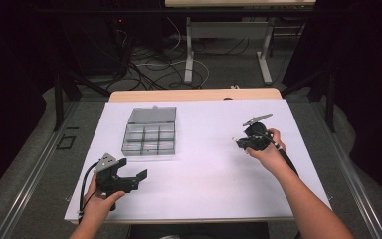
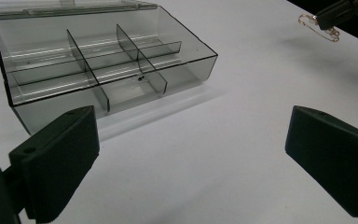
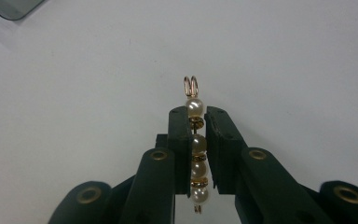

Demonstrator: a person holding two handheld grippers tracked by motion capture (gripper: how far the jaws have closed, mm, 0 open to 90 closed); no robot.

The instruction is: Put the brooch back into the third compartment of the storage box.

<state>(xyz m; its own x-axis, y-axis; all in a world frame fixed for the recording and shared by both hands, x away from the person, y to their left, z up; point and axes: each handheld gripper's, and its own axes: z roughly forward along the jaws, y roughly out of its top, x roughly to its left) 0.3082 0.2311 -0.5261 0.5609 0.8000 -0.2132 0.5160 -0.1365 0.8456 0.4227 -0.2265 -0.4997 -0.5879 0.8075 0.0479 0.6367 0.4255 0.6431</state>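
A lab or test bay: a table (image 1: 258, 199) covered with a white sheet stands on grey carpet (image 1: 40, 164), hemmed in by black curtains (image 1: 10, 74). Loose cables (image 1: 149, 69) sprawl across the floor behind it, beside a metal-legged desk (image 1: 229, 45).

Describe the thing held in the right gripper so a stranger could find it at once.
Start at the white table top and go to the right gripper, right of the clear compartment box. Its jaws are shut on a pearl pin: a thin gold safety pin strung with white pearls, the one small piece of jewellery here.
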